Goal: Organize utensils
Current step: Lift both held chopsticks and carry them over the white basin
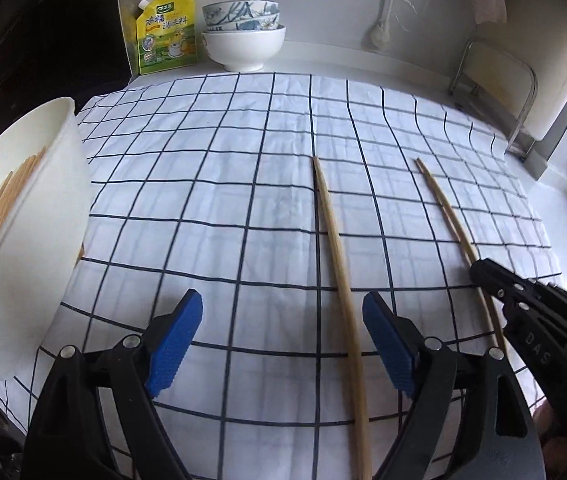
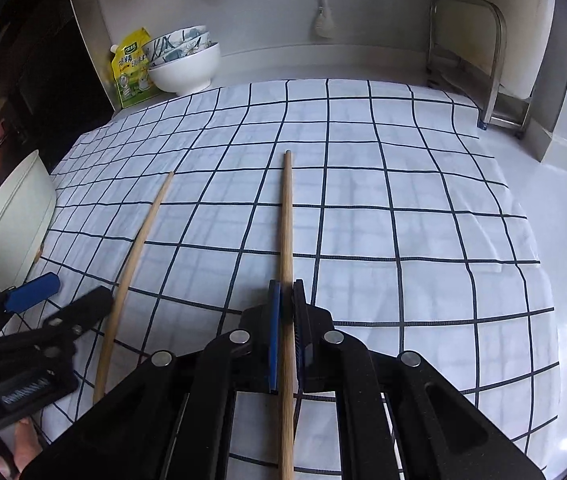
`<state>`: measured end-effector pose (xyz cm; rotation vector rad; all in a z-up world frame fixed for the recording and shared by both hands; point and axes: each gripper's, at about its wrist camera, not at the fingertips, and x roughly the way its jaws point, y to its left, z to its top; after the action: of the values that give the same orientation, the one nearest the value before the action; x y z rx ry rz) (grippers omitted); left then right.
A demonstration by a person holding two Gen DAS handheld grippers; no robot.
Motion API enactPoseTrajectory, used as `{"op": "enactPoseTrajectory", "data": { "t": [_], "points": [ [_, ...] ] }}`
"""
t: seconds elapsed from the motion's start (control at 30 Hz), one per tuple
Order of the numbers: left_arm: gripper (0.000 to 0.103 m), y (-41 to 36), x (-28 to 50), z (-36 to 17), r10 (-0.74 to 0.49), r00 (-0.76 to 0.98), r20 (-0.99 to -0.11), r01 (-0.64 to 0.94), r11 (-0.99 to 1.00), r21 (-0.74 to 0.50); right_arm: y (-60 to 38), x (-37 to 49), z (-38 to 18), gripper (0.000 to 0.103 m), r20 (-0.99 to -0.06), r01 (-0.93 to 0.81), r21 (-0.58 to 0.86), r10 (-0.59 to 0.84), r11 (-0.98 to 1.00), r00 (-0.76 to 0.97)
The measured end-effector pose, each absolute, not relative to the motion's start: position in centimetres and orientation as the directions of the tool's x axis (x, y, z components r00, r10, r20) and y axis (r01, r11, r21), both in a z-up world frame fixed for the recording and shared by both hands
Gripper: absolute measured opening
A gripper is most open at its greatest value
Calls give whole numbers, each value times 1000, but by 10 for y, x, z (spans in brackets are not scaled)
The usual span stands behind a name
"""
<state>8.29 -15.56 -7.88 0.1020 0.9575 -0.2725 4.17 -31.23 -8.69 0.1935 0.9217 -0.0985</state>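
The right gripper (image 2: 286, 320) is clenched on a long pale wooden chopstick (image 2: 286, 240), its blue pads pressing the shaft near the handle end; whether the tip rests on the white cloth with dark grid lines (image 2: 403, 220) cannot be told. The left gripper (image 1: 283, 344) stands released, with a second pale wooden chopstick (image 1: 343, 280) lying on the cloth between its jaws, close to the right-hand pad. The round white container (image 1: 35, 240), already holding chopsticks, sits at the cloth's left edge.

Assessment: centre the left jaws over the shaft before clamping. Lift both sticks level, tips clear of the cloth, and carry them to the container.
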Motion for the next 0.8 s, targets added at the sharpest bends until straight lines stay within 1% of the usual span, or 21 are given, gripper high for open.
{"op": "enactPoseTrajectory", "data": {
  "t": [0.07,0.1,0.13,0.27,0.3,0.33,0.37,0.43,0.6,0.63,0.67,0.7,0.77,0.8],
  "points": [
    [81,-158,83,-80,-175,546,-820,274,961,-23,-313,41,-87,7,-798,161,138,13,977,603],
    [81,-157,84,-81,-168,551,-818,269,963,-17,-313,42,-86,10,-797,162,144,18,976,604],
    [81,-157,84,-80,-162,555,-816,264,964,-12,-315,41,-85,11,-794,162,157,27,974,607],
    [81,-157,87,-83,-144,560,-816,251,968,1,-318,39,-84,11,-792,156,150,25,976,610],
    [81,-157,88,-84,-145,558,-817,249,968,-2,-318,39,-84,13,-793,153,151,27,977,609],
    [81,-158,88,-85,-141,556,-819,248,969,2,-318,38,-84,15,-794,150,150,29,977,607],
    [81,-159,88,-85,-137,555,-821,248,969,7,-317,39,-85,25,-797,149,142,23,979,604],
    [81,-161,89,-86,-132,554,-822,252,968,14,-316,38,-85,31,-797,142,135,23,981,604],
    [81,-163,89,-87,-136,555,-821,254,967,11,-308,38,-86,31,-801,131,88,-8,987,599],
    [79,-164,89,-87,-138,557,-819,256,967,12,-307,39,-87,32,-802,128,76,-16,989,598],
    [73,-164,88,-87,-144,557,-818,260,966,6,-303,39,-87,31,-802,123,49,-34,991,596],
    [70,-165,88,-86,-152,557,-816,263,965,1,-301,39,-87,31,-803,119,31,-46,992,594],
    [51,-169,86,-84,-166,557,-814,284,959,-1,-297,40,-88,30,-802,111,2,-65,994,594],
    [46,-170,85,-84,-170,556,-813,292,957,-1,-297,40,-88,27,-801,105,3,-61,994,595]
  ]
}}
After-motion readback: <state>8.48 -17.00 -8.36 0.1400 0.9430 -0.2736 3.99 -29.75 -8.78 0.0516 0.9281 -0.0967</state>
